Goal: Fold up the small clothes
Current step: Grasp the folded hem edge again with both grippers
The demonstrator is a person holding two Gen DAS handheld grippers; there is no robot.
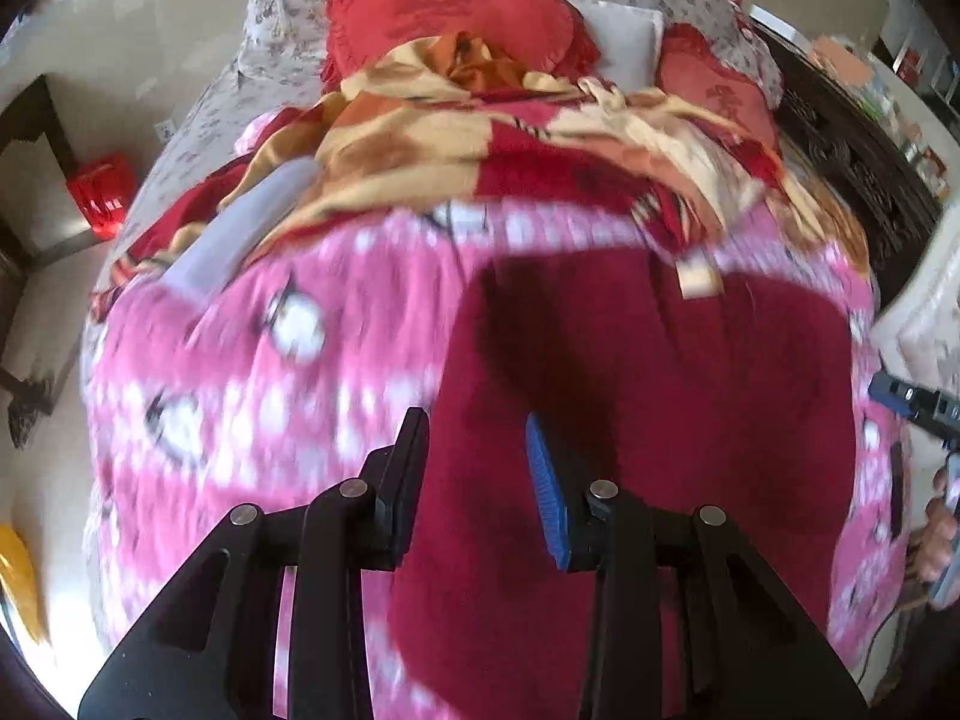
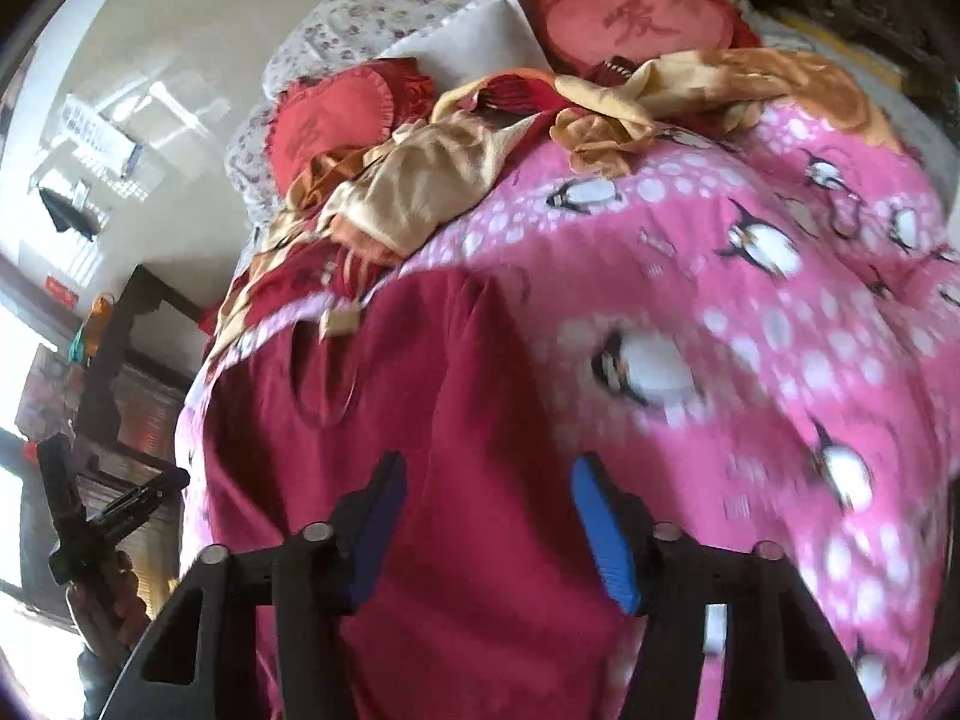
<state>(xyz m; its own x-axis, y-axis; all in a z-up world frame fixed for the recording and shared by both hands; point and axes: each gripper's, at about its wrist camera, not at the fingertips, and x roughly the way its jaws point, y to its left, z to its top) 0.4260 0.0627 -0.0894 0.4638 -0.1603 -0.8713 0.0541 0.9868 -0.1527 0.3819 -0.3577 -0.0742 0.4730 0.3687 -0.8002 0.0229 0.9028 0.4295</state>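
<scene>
A dark red small garment lies spread on a pink penguin-print blanket, its neck opening and a pale tag at the far end. My left gripper hovers over the garment's near left part, open, with only cloth showing far below the gap. In the right wrist view the same garment fills the lower middle on the blanket. My right gripper stands open above it, nothing between its blue pads. Each gripper shows at the edge of the other's view, the right gripper and the left gripper.
A crumpled red and gold blanket lies beyond the garment. Red heart-shaped pillows and a white pillow sit at the bed's head on a floral sheet. A dark carved wooden headboard stands at the right, and a red bag is on the floor at the left.
</scene>
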